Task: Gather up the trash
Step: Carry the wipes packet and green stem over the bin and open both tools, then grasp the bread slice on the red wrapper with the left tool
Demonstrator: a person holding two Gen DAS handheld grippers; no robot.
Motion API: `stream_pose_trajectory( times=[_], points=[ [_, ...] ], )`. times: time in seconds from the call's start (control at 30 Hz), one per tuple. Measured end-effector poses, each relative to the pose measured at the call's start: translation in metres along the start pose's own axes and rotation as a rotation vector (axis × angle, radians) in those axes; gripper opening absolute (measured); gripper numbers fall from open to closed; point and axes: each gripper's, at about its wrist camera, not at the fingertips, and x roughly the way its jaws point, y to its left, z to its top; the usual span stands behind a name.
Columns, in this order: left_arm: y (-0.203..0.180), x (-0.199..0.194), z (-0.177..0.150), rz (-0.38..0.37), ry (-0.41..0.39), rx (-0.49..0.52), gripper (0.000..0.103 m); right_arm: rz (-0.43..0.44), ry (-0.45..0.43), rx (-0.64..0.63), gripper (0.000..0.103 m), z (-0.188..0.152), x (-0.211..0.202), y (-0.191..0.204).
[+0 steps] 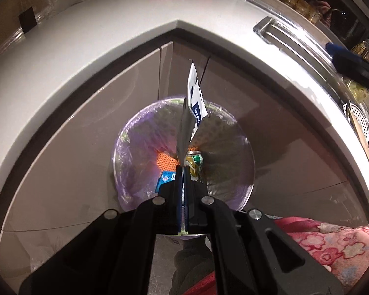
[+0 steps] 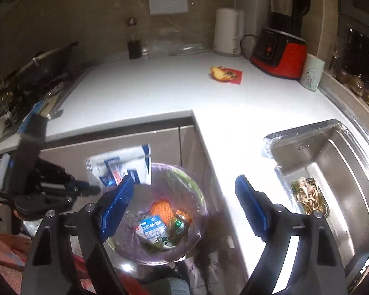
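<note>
My left gripper (image 1: 183,174) is shut on a white and blue wipe packet (image 1: 195,93), which sticks up from the pinched pads above the purple-lined trash bin (image 1: 125,132). In the right wrist view the same packet (image 2: 120,167) hangs at the left gripper's (image 2: 96,189) tip, over the bin's far-left rim (image 2: 195,184). My right gripper (image 2: 184,204) is open above the bin, nothing between its blue pads (image 2: 116,206). In the bin lie a green can (image 2: 178,226), a blue and white carton (image 2: 151,227) and orange netting (image 2: 161,207). An orange and red snack wrapper (image 2: 226,73) lies on the white counter (image 2: 147,93).
A steel sink (image 2: 332,172) with food scraps is set into the counter at right. A red blender base (image 2: 278,56), a white kettle (image 2: 227,33) and a pale cup (image 2: 312,73) stand at the back. A wok (image 2: 44,66) sits far left. Grey cabinet doors (image 1: 86,135) are behind the bin.
</note>
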Motion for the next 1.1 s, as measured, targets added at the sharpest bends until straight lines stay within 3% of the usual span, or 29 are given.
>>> stream_pose_trajectory(
  times=[0.2, 0.27, 0.33, 0.4, 0.53, 0.8, 1.1],
  points=[
    [-0.001, 0.046, -0.004, -0.01, 0.118, 0.005, 0.008, -0.032, -0.032, 0.044, 0.085, 0.015, -0.012, -0.018],
    [-0.001, 0.05, -0.004, -0.011, 0.131, 0.001, 0.019, -0.036, -0.023, 0.049, 0.085, 0.014, -0.01, -0.024],
    [-0.003, 0.045, -0.002, 0.007, 0.105, 0.008, 0.051, -0.036, -0.016, 0.051, 0.085, 0.013, -0.008, -0.024],
    [-0.007, 0.033, 0.004, 0.022, 0.055, 0.02, 0.063, -0.036, -0.012, 0.053, 0.085, 0.014, -0.005, -0.027],
    [-0.012, 0.008, 0.029, 0.033, -0.025, 0.049, 0.077, -0.028, -0.018, 0.064, 0.085, 0.02, -0.004, -0.033],
    [-0.025, -0.045, 0.094, 0.092, -0.229, 0.07, 0.095, -0.03, -0.084, 0.062, 0.093, 0.049, -0.011, -0.051],
    [-0.025, -0.072, 0.169, 0.146, -0.341, 0.049, 0.095, -0.04, -0.16, 0.079, 0.098, 0.08, -0.021, -0.088]
  ],
)
